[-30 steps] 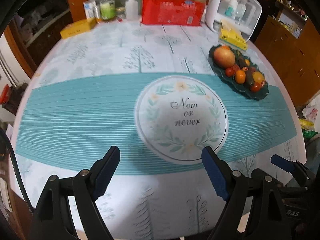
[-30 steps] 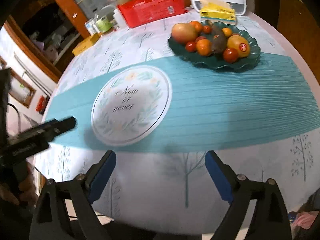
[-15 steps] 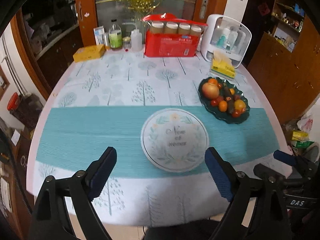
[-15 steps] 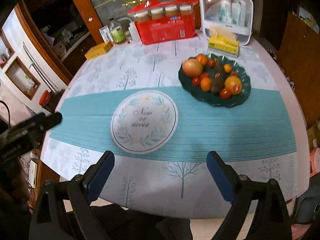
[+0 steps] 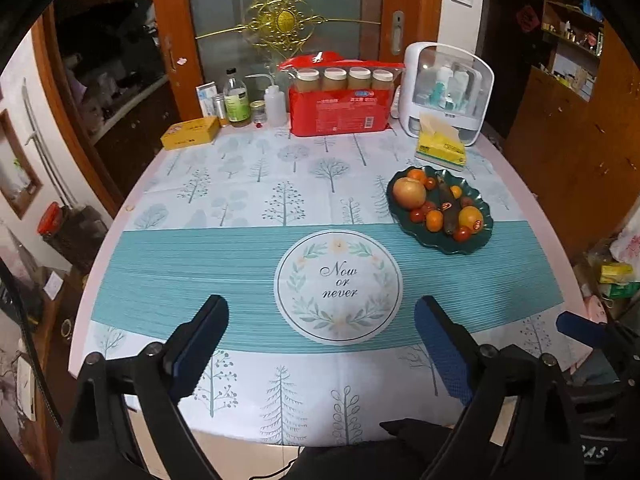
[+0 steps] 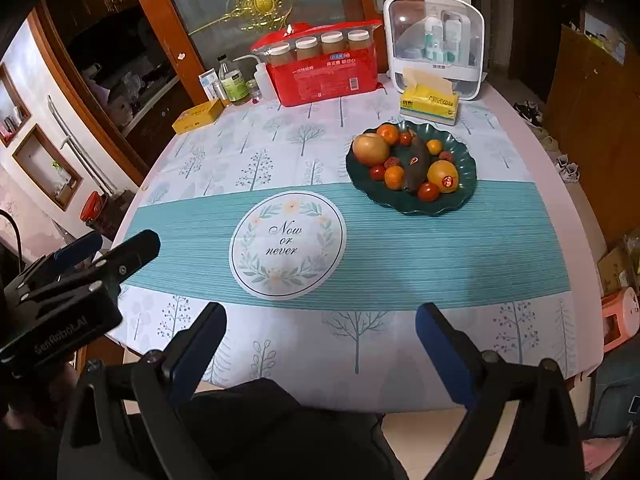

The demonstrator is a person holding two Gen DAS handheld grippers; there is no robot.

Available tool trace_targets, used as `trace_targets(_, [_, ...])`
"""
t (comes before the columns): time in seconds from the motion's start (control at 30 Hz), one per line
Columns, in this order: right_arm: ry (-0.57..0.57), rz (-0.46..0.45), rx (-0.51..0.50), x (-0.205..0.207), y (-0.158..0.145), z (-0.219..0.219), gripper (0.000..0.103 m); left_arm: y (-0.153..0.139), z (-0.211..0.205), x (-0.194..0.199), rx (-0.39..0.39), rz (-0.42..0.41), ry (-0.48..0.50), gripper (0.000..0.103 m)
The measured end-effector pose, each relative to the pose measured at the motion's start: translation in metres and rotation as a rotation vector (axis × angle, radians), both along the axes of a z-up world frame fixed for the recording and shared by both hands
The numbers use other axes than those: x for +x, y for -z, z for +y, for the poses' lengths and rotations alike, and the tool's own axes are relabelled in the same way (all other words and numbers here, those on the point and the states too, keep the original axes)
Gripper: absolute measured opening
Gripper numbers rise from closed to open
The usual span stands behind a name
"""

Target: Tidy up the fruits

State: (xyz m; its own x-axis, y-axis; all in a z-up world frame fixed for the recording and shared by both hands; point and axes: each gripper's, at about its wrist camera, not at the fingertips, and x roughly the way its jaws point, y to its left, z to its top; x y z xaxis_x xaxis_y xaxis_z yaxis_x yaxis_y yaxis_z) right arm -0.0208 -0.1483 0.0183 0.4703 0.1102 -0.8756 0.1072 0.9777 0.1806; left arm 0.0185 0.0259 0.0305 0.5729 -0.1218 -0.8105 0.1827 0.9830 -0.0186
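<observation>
So going left to right with the round "Now or never" mat (image 5: 338, 286) as the anchor: the left gripper (image 5: 320, 344) hangs over the near edge of the table (image 5: 180, 208), its 2 blue pads (image 5: 200, 344) straddling the near side of the mat, jaws opening and already spread wide, nothing between them, nothing touched. In the right wrist view that same gripper shows up at the far left edge, off to the left of the mat and above the table edge. The mat itself sits bare in the middle of the teal stripe on the tablecloth. Right of the mat and a bit further back is the dark green plate (image 6: 464, 196) with all the fruit piled on it: 1 big apple (image 6: 370, 150) on the mat side, small oranges (image 6: 394, 178), cherry tomatoes (image 6: 428, 191), a dark long fruit (image 6: 416, 164) down the middle, and an orange with a red sticker (image 6: 442, 176) on the far side from the mat. The right gripper (image 6: 320, 354) sits near the front table edge, on the near side of the mat, well apart from the plate, jaws spread wide and empty too. Behind the plate, further from the mat, there's a yellow tissue pack (image 6: 430, 102).
</observation>
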Motion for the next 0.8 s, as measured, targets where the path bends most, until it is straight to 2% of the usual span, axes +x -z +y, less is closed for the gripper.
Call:
trace_targets(0.17, [0.001, -0.049, -0.009, -0.007, -0.004, -0.001, 0.097, 0.005, 0.0, -0.006, 0.008, 0.009, -0.037, 0.099])
trace_targets(0.23, [0.001, -0.051, -0.006, -0.008, -0.003, -0.001, 0.102, 0.006, 0.0, -0.008, 0.01, 0.003, -0.043, 0.102])
trace_targets(0.43, [0.002, -0.042, -0.013, -0.011, -0.002, 0.0, 0.103, 0.007, -0.001, -0.011, 0.029, 0.003, -0.048, 0.102])
trace_targets(0.8, [0.018, -0.083, -0.016, -0.014, -0.007, 0.003, 0.103, 0.008, 0.0, -0.011, 0.049, -0.005, -0.051, 0.102])
